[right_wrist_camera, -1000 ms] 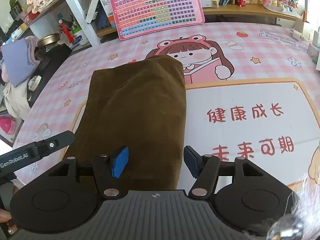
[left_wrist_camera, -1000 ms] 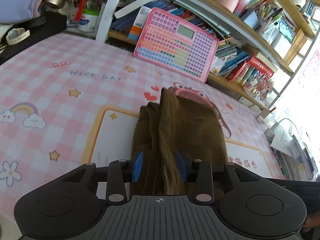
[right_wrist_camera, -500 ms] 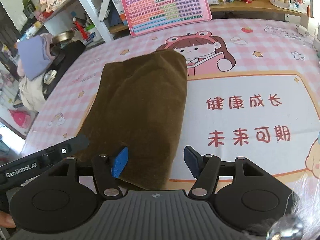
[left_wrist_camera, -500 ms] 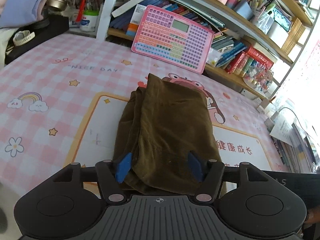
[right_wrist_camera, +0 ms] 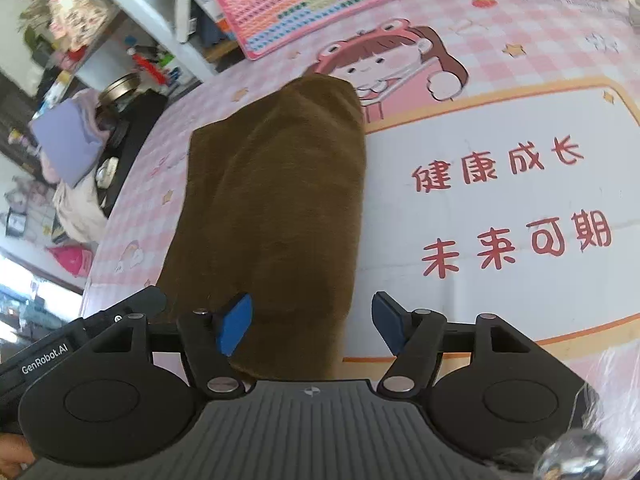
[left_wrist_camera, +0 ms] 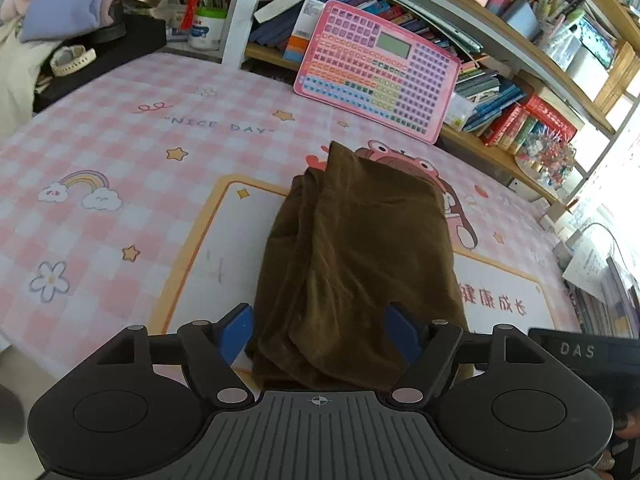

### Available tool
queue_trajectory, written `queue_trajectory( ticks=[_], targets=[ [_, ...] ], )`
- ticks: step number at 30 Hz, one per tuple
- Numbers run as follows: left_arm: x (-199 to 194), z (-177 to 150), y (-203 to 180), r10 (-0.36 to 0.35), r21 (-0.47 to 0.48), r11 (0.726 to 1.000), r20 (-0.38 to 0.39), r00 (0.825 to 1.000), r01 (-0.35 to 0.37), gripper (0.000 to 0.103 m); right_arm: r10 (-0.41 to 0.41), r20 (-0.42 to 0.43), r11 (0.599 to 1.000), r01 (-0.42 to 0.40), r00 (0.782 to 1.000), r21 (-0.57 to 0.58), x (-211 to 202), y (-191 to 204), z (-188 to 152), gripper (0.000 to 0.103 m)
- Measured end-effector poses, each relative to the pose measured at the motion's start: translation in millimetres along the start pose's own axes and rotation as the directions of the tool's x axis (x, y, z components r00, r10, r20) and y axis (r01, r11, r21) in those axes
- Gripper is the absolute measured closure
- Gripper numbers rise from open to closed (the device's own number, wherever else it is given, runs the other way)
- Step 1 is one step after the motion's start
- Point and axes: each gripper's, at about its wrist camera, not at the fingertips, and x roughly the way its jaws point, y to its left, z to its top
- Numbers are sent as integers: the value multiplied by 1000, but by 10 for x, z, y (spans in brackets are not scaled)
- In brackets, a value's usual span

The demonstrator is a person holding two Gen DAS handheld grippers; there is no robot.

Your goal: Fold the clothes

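A folded brown garment (left_wrist_camera: 352, 264) lies lengthwise on the pink checked tablecloth (left_wrist_camera: 120, 184), its near end under both grippers. My left gripper (left_wrist_camera: 320, 330) hovers over that near end with its jaws opening; the blue pads stand either side of the cloth and do not press it. In the right wrist view the same brown garment (right_wrist_camera: 276, 200) runs away from me. My right gripper (right_wrist_camera: 312, 328) is above its near right corner, jaws opening, with the left pad over the cloth and the right pad over the white printed panel (right_wrist_camera: 500, 200).
A pink keyboard toy (left_wrist_camera: 376, 72) leans on the bookshelf (left_wrist_camera: 520, 92) at the back of the table. A black box with a watch and a pile of clothes (left_wrist_camera: 76, 4) sits at the far left. The other gripper's black body (right_wrist_camera: 60, 344) shows at the right view's lower left.
My left gripper let go of the garment's gathered end and its jaws spread wide; the cloth settled flat. The right gripper tilted and shifted slightly, jaws a little wider.
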Motion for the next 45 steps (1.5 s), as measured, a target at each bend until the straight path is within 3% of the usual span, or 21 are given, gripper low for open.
queue_trajectory(
  ticks=[8,14,18,20,22,25,27,29,33,36,39,41,45],
  targets=[
    [426,296,326,-143,-42,989,-107,984,139,28,4,-3,980,-3,1000,199,294,-33,165,38],
    [743,431,507,-251,-100,967,-200,947,235,31,-24,40,961,12,999,276,416,32,207,39],
    [879,524,522,-293,-114,955,-220,930,273,33,-49,62,955,29,997,294,442,69,206,50],
    [924,561,515,-284,-104,958,-230,931,266,55,-63,82,957,37,995,289,439,100,207,58],
    [924,597,509,-293,-90,956,-226,929,279,66,-101,120,972,72,988,223,397,215,222,73],
    [790,633,335,-286,36,954,-178,942,296,73,-157,201,987,146,967,67,341,477,224,78],
    [688,638,197,-281,144,943,-138,950,300,73,-188,258,979,203,948,-35,323,641,208,78],
    [678,656,165,-285,178,936,-131,950,305,72,-194,280,975,217,940,-55,315,667,199,78],
    [855,681,337,-301,81,943,-203,932,322,70,-197,215,980,195,957,31,397,523,222,77],
    [933,678,445,-319,21,943,-228,920,333,64,-204,194,978,192,960,79,418,457,207,65],
    [1004,666,519,-331,-18,941,-255,909,337,52,-203,168,973,180,965,142,425,356,189,55],
    [1021,647,555,-347,-39,936,-255,902,350,47,-185,154,970,155,971,190,440,283,166,51],
    [1039,641,552,-371,-48,927,-252,894,371,50,-143,136,959,103,980,265,471,175,132,49]
  ],
)
